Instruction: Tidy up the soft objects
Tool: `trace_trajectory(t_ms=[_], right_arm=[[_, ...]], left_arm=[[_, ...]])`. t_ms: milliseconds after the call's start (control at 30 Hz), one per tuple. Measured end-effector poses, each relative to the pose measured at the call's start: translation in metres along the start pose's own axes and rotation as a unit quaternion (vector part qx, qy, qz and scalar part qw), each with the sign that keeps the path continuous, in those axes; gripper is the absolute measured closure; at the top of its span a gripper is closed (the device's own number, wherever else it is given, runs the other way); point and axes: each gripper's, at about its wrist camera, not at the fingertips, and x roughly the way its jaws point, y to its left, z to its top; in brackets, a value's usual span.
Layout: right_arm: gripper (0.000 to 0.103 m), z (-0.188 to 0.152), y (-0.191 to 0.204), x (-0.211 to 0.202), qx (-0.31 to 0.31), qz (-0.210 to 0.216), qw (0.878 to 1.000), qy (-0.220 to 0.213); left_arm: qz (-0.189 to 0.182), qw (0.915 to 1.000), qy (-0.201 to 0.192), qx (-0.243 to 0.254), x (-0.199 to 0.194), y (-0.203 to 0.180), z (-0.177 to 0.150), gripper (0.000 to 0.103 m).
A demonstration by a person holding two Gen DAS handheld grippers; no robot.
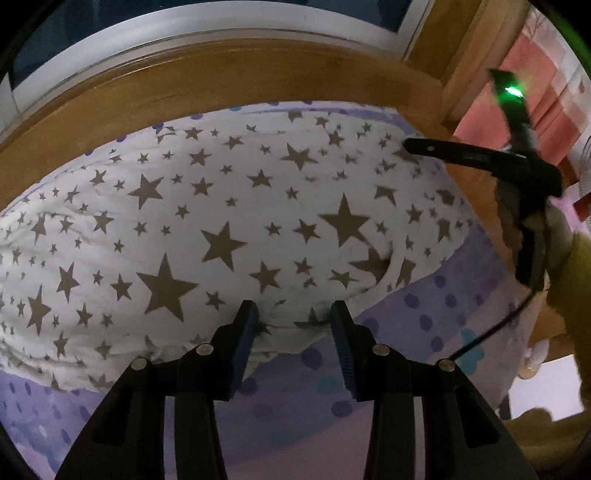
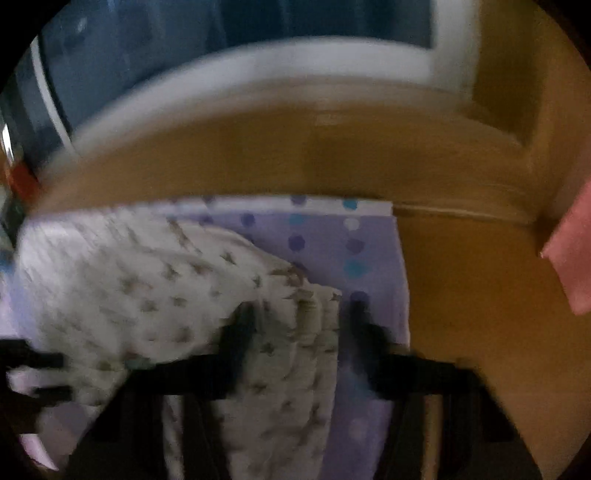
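Observation:
A white pillow (image 1: 221, 221) printed with grey stars lies across a purple dotted sheet (image 1: 424, 314). My left gripper (image 1: 294, 314) is shut on the pillow's near edge, and the cloth puckers at both pads. In the left wrist view one black finger (image 1: 424, 149) of my right gripper reaches the pillow's far right corner. The right wrist view is blurred. There the pillow (image 2: 147, 288) has its pleated corner between the jaws of my right gripper (image 2: 300, 319). The blur hides whether both pads press on it.
A wooden bed frame (image 1: 221, 81) curves along the far side of the sheet, and its side board (image 2: 480, 295) runs down the right. Behind it is a white window frame (image 1: 184, 33). A pink cloth (image 2: 576, 251) hangs at the right. A yellow sleeve (image 1: 576, 277) is at the right edge.

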Motion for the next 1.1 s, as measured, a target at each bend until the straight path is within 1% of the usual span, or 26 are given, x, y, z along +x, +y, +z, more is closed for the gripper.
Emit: trace_trajectory(t_ms=[33,67,100,200,267,300,367,400,433,500,567,633,667,733,800,833,900,933,967,1033,1100], right_arm=[[0.076,0.002,-0.001,0.001,-0.002,-0.014,1.000,-0.008],[0.080,0.004,-0.002,0.001,-0.003,-0.028,0.999,-0.015],[0.081,0.006,-0.003,0.002,-0.004,-0.041,0.999,-0.023],[0.081,0.008,-0.012,0.009,0.009,-0.028,0.999,-0.024],[0.080,0.008,-0.010,0.007,-0.006,-0.029,0.999,-0.023],[0.078,0.007,-0.009,0.005,-0.013,-0.027,0.999,-0.022],[0.076,0.004,-0.011,-0.010,-0.006,-0.018,1.000,-0.023],[0.075,0.001,-0.010,-0.025,0.000,-0.012,0.999,-0.034],[0.074,-0.003,-0.005,-0.041,-0.006,-0.017,0.999,-0.051],[0.073,-0.012,0.007,-0.069,-0.027,-0.021,0.996,-0.082],[0.071,-0.024,0.023,-0.084,-0.051,0.002,0.995,-0.090],[0.070,-0.030,0.027,-0.082,-0.067,0.025,0.995,-0.072],[0.070,-0.038,0.026,-0.074,-0.071,0.018,0.995,-0.060],[0.070,-0.053,0.025,-0.059,-0.079,0.005,0.996,-0.037],[0.069,-0.067,0.023,-0.044,-0.086,-0.009,0.996,-0.015],[0.067,-0.071,0.017,-0.045,-0.084,-0.007,0.996,-0.024],[0.057,-0.073,0.008,-0.047,-0.078,-0.008,0.996,-0.033],[0.042,-0.073,0.003,-0.047,-0.070,-0.015,0.997,-0.032],[0.033,-0.073,-0.002,-0.046,-0.061,-0.022,0.997,-0.032],[0.033,-0.071,-0.014,-0.046,-0.026,-0.004,0.999,-0.025],[0.034,-0.072,-0.015,-0.058,-0.011,-0.006,0.999,-0.041]], left_arm=[[0.004,1.0000,0.000,-0.001,0.000,-0.001,-0.002,0.062],[0.006,1.0000,0.001,-0.004,0.000,-0.001,-0.003,0.062],[0.008,0.9999,0.001,-0.006,0.000,-0.001,-0.005,0.062],[0.015,0.9998,-0.002,-0.011,-0.001,-0.003,-0.008,0.062],[0.022,0.9997,-0.002,-0.014,-0.002,-0.005,-0.009,0.062],[0.023,0.9996,-0.002,-0.015,-0.004,-0.006,-0.009,0.062],[0.017,0.9996,-0.012,-0.020,-0.011,-0.008,-0.007,0.062],[0.008,0.9995,-0.021,-0.023,-0.015,-0.009,-0.005,0.062],[-0.002,0.9992,-0.030,-0.026,-0.019,-0.009,-0.003,0.062],[-0.010,0.9990,-0.035,-0.027,-0.018,-0.012,0.001,0.062],[-0.015,0.9991,-0.032,-0.025,-0.011,-0.017,0.005,0.062],[-0.018,0.9994,-0.016,-0.023,0.002,-0.024,0.007,0.062],[-0.016,0.9996,-0.009,-0.021,0.007,-0.028,0.005,0.062],[0.000,0.9999,-0.011,-0.008,0.009,-0.036,-0.001,0.062],[0.009,0.9999,-0.011,0.000,0.009,-0.041,-0.007,0.060],[0.011,0.9999,-0.010,0.003,0.008,-0.043,-0.010,0.060],[0.012,0.9999,-0.010,-0.001,0.005,-0.042,-0.016,0.060],[0.010,0.9998,-0.012,-0.008,0.001,-0.041,-0.020,0.060],[0.008,0.9997,-0.014,-0.018,-0.006,-0.039,-0.025,0.060],[0.003,0.9990,-0.013,-0.042,-0.018,-0.031,-0.033,0.060],[0.006,0.9977,-0.022,-0.064,-0.031,-0.021,-0.044,0.060]])
